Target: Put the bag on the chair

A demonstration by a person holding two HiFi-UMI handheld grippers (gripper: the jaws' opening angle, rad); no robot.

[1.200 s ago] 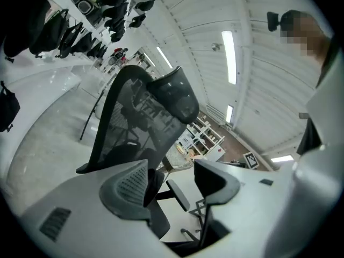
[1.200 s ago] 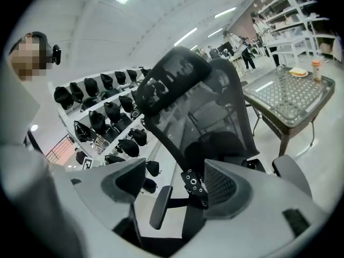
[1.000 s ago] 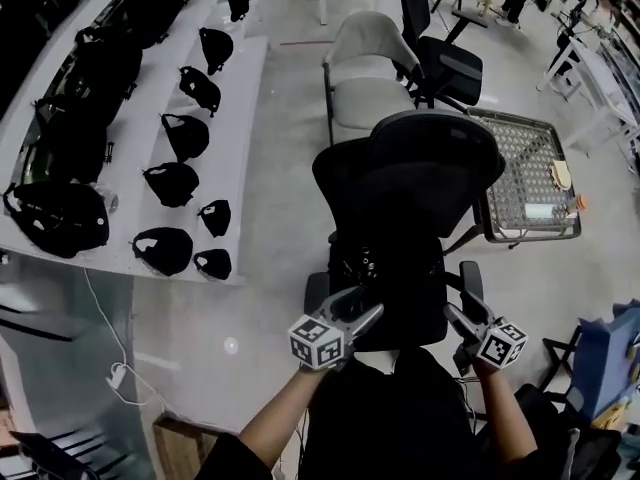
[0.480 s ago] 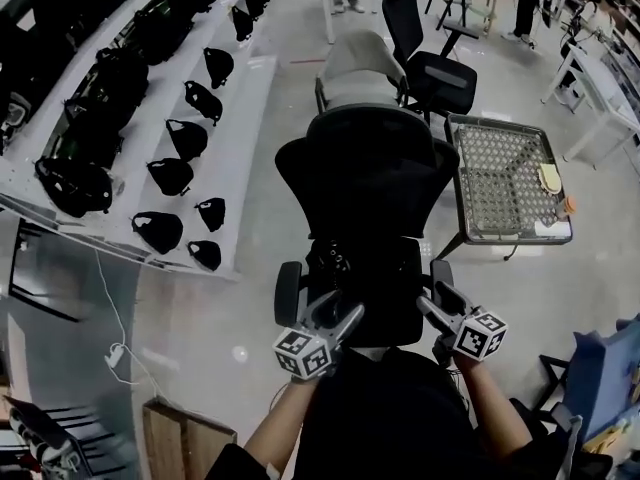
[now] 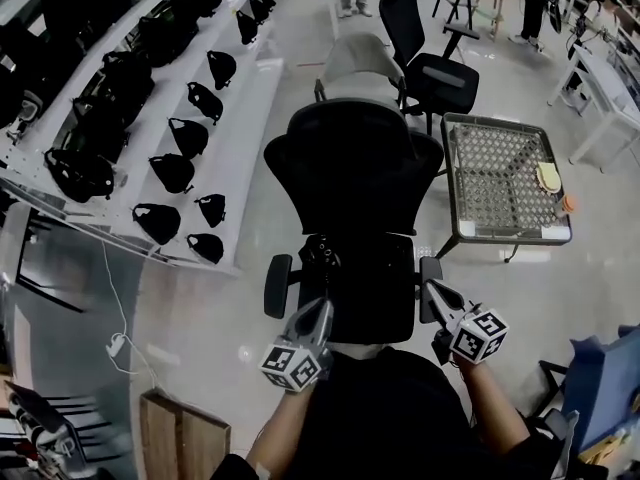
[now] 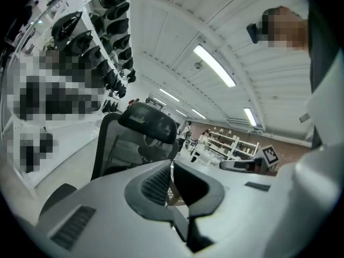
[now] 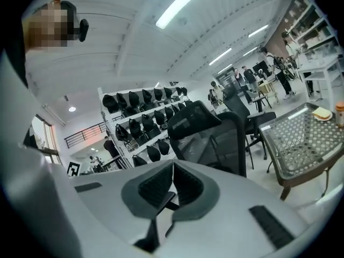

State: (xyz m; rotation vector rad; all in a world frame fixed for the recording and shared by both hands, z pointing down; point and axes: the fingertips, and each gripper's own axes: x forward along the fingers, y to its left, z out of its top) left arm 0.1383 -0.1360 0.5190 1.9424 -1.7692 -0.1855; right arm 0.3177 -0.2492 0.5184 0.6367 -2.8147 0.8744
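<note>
A black office chair [image 5: 355, 173] stands right in front of me, its back on the far side. A dark lumpy thing, apparently the black bag [image 5: 325, 258], lies at the rear left of the seat; it is hard to tell apart from the black seat. My left gripper [image 5: 320, 313] hovers at the seat's front left edge, shut and empty. My right gripper [image 5: 434, 291] is beside the right armrest, its jaws closing with nothing between them. The chair [image 6: 148, 120] shows beyond the shut left gripper [image 6: 171, 168]. The right gripper [image 7: 173, 168] also looks at the chair [image 7: 209, 133].
Long white shelves [image 5: 240, 118] with several black bags run along the left. A metal mesh table [image 5: 505, 173] stands right of the chair. Another black chair [image 5: 435, 68] and a grey one [image 5: 360, 63] stand behind. A wooden box [image 5: 180, 438] sits at the lower left.
Both grippers had their jaws wide open over the seat's front; now both are closed. The left gripper has drawn back and down toward me.
</note>
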